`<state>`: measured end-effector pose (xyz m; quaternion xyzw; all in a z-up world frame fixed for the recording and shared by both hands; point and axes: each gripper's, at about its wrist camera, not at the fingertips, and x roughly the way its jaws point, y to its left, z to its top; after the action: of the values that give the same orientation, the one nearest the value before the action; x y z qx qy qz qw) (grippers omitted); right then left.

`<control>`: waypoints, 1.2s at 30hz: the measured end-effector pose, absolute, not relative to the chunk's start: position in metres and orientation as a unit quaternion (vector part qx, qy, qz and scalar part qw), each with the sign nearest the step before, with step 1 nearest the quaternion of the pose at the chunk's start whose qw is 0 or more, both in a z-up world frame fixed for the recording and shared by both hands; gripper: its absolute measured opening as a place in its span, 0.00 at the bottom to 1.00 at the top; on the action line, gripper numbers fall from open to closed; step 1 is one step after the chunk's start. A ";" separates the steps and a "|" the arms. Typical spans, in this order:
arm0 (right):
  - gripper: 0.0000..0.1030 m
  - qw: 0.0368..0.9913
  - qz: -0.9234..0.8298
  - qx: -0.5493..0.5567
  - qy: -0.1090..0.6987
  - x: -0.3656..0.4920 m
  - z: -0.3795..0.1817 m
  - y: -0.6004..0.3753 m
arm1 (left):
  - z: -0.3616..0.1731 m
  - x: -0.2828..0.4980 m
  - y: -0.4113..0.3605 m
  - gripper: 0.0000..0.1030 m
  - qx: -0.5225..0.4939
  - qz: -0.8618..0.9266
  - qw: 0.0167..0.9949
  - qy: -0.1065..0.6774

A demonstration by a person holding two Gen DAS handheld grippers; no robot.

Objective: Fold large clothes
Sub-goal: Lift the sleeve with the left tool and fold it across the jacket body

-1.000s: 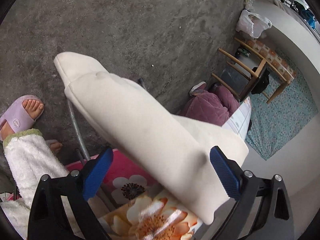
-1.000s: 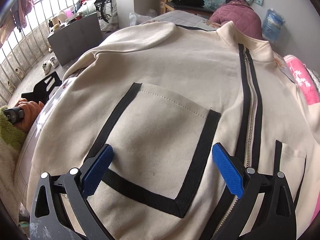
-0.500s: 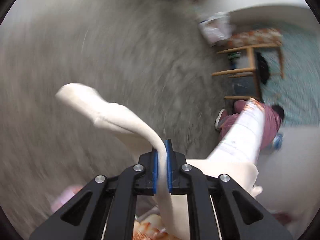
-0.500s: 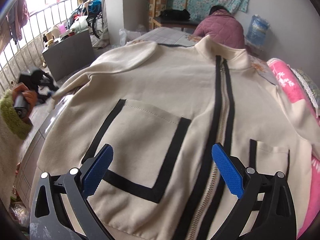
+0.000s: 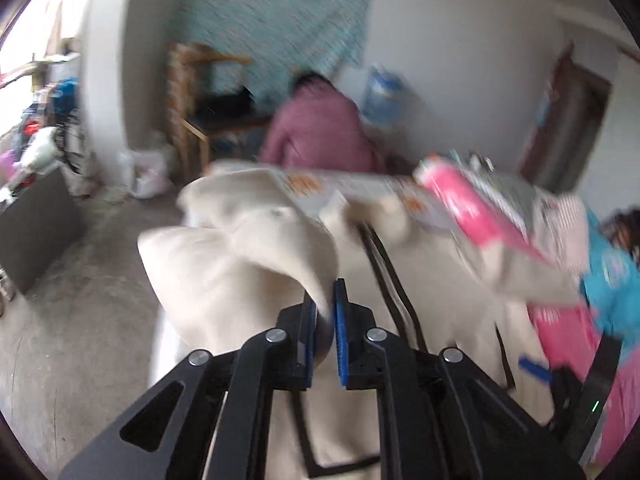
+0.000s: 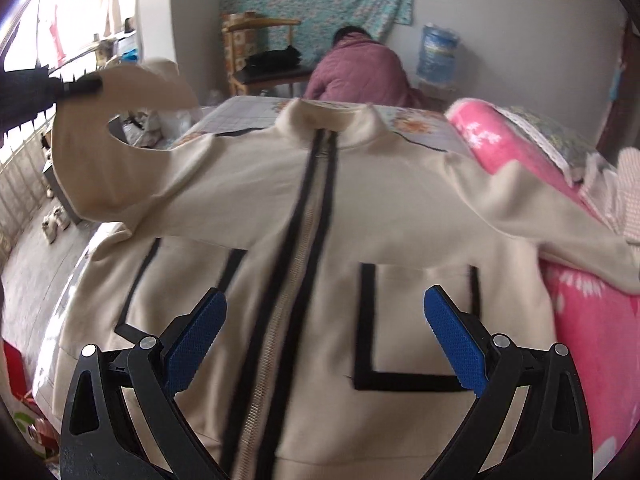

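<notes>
Cream fabric fills the narrow slot between the blue pads of the left gripper point(image 5: 325, 320), whose jaws are pinched nearly together on the sleeve point(image 5: 240, 264) of the jacket point(image 6: 320, 208); from the right wrist view that sleeve is lifted up and to the left, well off the bed point(image 6: 404, 118). Ahead of the left claw the sleeve bunches and droops in soft folds, so the cloth looks thick, limp and fairly light. Further out, the jacket body lies flat, front up, with its zipper point(image 6: 296, 248) running away toward the collar. The right gripper point(image 6: 326, 338) hovers over the lower front, jaws spread wide and holding nothing. A pink blanket point(image 6: 516, 148) lies to its right. A grip near the cuff or hem edge would likely serve best, since mid-panel cloth would sag.
</notes>
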<state>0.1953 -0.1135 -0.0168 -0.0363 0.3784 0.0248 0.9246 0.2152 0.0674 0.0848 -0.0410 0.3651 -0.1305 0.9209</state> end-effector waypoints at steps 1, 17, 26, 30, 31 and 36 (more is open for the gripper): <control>0.92 0.923 0.019 -0.032 0.382 0.194 -0.019 -0.120 | 0.062 0.215 0.053 0.23 -0.032 -0.143 0.910 0.388; 0.92 0.861 0.034 0.050 0.505 0.219 -0.084 -0.178 | -0.019 0.182 0.082 0.69 -0.069 -0.064 0.886 0.455; 0.92 0.861 0.111 0.119 0.481 0.216 -0.048 -0.183 | -0.020 0.166 0.094 0.69 -0.047 -0.039 0.899 0.433; 0.80 0.828 0.186 0.197 0.491 0.234 -0.046 -0.175 | -0.027 0.166 0.093 0.68 -0.022 -0.018 0.898 0.440; 0.76 0.816 0.195 0.213 0.501 0.242 -0.050 -0.172 | -0.029 0.165 0.093 0.65 -0.016 -0.014 0.897 0.442; 0.45 0.789 0.178 0.224 0.544 0.266 -0.073 -0.156 | -0.039 0.168 0.096 0.55 -0.012 0.007 0.893 0.450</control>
<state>0.2664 -0.1564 -0.0733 0.2242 0.5436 0.1776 0.7891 0.1682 0.0964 -0.0393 -0.0124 0.4504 0.0067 0.8927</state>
